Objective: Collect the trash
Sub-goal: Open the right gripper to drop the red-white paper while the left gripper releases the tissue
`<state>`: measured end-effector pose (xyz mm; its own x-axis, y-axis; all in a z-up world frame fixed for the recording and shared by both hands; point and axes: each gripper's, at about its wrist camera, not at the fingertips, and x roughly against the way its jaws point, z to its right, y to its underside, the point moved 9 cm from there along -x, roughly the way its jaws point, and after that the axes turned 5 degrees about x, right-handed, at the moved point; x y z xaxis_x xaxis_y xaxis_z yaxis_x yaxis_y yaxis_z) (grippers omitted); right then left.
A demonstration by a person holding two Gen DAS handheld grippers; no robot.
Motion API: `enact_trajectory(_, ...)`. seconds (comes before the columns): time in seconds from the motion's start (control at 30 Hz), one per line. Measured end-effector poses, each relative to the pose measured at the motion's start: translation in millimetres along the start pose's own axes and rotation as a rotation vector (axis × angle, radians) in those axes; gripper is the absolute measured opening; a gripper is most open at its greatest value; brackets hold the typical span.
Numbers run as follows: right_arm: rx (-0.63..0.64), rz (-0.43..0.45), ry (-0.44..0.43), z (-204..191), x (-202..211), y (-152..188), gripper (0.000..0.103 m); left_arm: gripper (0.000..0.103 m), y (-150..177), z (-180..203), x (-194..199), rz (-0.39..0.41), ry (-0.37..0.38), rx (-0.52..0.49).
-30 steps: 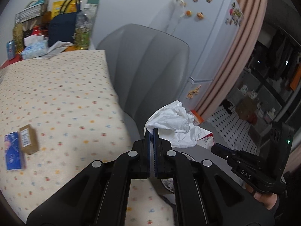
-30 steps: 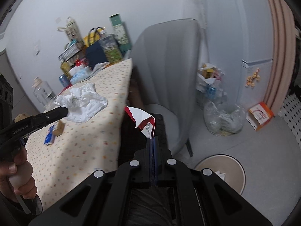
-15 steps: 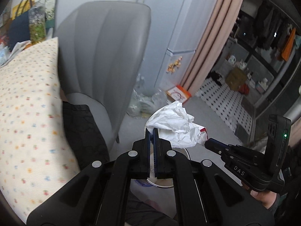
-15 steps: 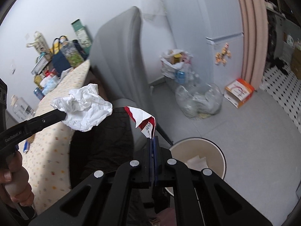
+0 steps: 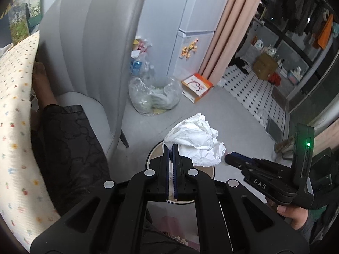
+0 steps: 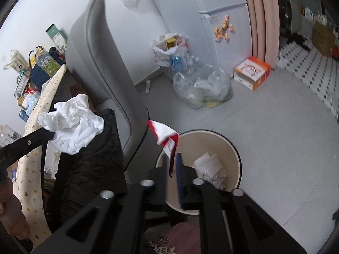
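Leftmost, left gripper (image 5: 171, 148) pitched steeply down, jaws clamped tight on a crumpled white tissue (image 5: 197, 144) bulging up and right of the fingertips, over the near rim of the round bin (image 6: 233, 148). Right gripper (image 6: 172, 158) also angled down above the bin; its jaws have just been opening, a gap showing between them, with the red-and-white wrapper (image 6: 165, 133) between the fingers, sticking out past the tips. A hand (image 5: 294, 213) grips its handle at lower right.

Black gripper frames (image 5: 171, 154) carry silver screws, blue-lined fingers (image 6: 179, 169), white "DAS" lettering, green light.
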<state>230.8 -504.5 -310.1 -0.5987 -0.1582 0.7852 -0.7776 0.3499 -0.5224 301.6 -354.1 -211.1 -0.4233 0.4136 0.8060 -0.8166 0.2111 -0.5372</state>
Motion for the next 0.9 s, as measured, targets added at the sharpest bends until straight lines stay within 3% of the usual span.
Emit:
enact_trajectory(0.03, -0.003, 0.01, 0.011, 3, 1, 1, 0.053, 0.003, 0, 2, -2, -0.003, -0.002, -0.004)
enact_trajectory(0.2, -0.021, 0.02, 0.021, 16, 7, 2, 0.054, 0.003, 3, 7, -12, -0.025, -0.006, -0.009)
enact_trajectory(0.4, -0.049, 0.082, 0.061, 33, 35, -8, 0.068, 0.004, 8, 21, -23, -0.053, 0.01, -0.036)
enact_trajectory(0.6, -0.065, 0.12, 0.114, 54, 62, -12, 0.071, 0.007, 15, 41, -40, -0.11, 0.054, -0.051)
enact_trajectory(0.63, -0.068, 0.124, 0.119, 56, 65, -13, 0.071, 0.018, 18, 44, -44, -0.129, 0.066, -0.052)
enact_trajectory(0.67, -0.07, 0.131, 0.124, 58, 69, -14, 0.071, 0.043, 19, 45, -45, -0.139, 0.083, -0.044)
enact_trajectory(0.73, -0.072, 0.142, 0.129, 59, 76, -16, 0.071, 0.069, 18, 46, -42, -0.117, 0.12, -0.018)
enact_trajectory(0.9, -0.05, 0.157, 0.127, 46, 84, -23, 0.072, 0.082, 11, 49, -21, -0.07, 0.144, -0.024)
